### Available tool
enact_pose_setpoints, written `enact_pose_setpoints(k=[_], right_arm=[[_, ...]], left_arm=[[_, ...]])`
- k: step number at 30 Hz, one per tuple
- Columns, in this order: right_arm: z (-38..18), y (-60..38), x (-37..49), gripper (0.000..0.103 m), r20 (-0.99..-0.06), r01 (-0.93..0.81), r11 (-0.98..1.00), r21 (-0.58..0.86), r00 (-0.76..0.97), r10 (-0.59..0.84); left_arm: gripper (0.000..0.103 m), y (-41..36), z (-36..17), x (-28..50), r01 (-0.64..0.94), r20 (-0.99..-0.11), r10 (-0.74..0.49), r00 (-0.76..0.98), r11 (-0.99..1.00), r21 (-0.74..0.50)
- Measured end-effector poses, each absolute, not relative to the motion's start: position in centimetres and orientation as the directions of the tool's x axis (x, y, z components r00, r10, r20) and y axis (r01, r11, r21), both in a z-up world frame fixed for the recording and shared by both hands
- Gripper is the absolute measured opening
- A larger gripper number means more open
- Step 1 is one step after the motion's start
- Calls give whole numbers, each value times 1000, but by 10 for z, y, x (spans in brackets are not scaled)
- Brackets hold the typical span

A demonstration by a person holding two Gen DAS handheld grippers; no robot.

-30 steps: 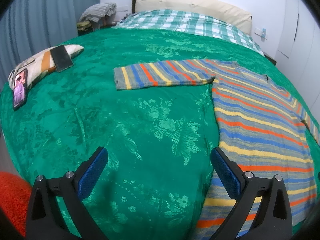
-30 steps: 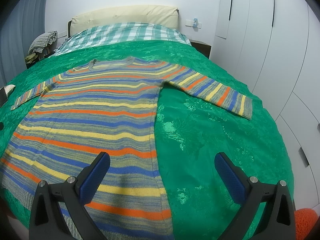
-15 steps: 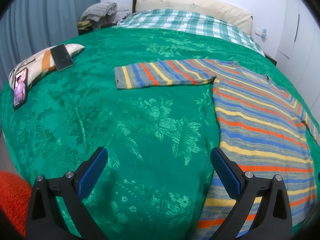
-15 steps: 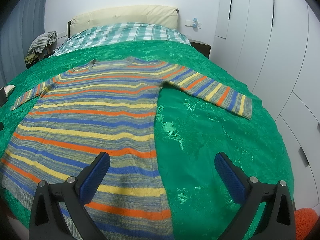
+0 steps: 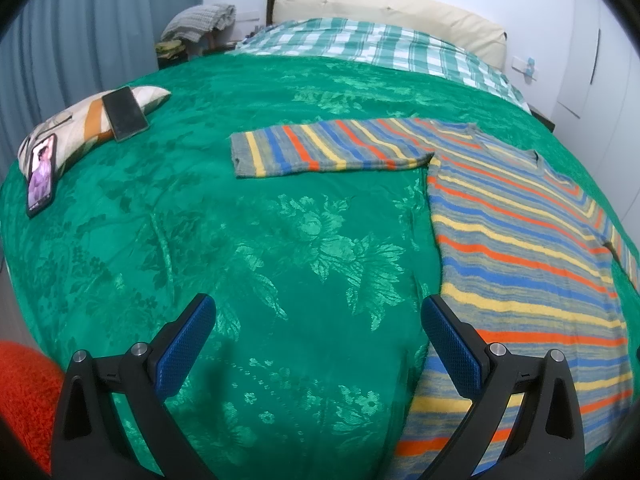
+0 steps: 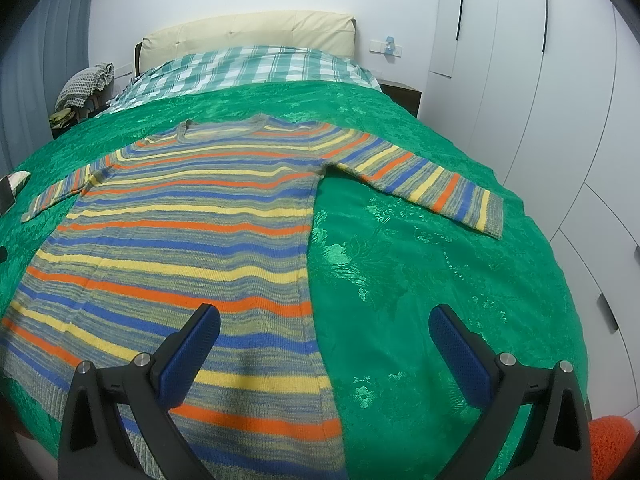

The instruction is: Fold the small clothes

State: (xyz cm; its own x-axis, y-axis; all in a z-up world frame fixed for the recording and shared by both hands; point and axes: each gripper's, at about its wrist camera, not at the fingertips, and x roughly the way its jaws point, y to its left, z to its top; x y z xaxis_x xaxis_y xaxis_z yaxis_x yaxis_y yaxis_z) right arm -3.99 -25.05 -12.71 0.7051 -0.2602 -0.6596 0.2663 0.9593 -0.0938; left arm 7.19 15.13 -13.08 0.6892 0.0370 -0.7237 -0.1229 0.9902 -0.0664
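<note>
The bed (image 5: 280, 92) fills pretty much everything you're looking at, covered in a green bedspread (image 5: 248, 240) with a flower pattern woven in, plus a green-and-white checked blanket (image 6: 248, 68) up by the cream headboard (image 6: 248, 32). White wardrobe doors (image 6: 532, 80) run along the right side of the room.

Your sweater (image 6: 180, 232), striped in blue, orange, yellow and grey, lies flat and face-up on the bedspread, neck toward the headboard, both sleeves spread out to the sides. From the left wrist view one sleeve (image 5: 328, 148) sticks straight out across the green cloth.

Your left gripper (image 5: 316, 344) hangs above bare bedspread just beside the sweater's edge, jaws spread wide, nothing between them. Your right gripper (image 6: 324, 352) sits over the sweater's lower right edge, jaws also wide apart and holding nothing.

Off to the left there's a small patterned pillow (image 5: 80, 120) with a dark phone (image 5: 125, 113) lying on it, and a second phone (image 5: 41, 176) with its screen lit leaning against the pillow's near end.
</note>
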Motion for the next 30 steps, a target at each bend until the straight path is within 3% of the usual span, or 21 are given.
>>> enact_pose_setpoints(k=[30], right_arm=[[-126,-250,-39,103,-658,269,959,-93,706,-262]], left_arm=[[103,154,-133,71,-164,-726,60,685,984,-73]])
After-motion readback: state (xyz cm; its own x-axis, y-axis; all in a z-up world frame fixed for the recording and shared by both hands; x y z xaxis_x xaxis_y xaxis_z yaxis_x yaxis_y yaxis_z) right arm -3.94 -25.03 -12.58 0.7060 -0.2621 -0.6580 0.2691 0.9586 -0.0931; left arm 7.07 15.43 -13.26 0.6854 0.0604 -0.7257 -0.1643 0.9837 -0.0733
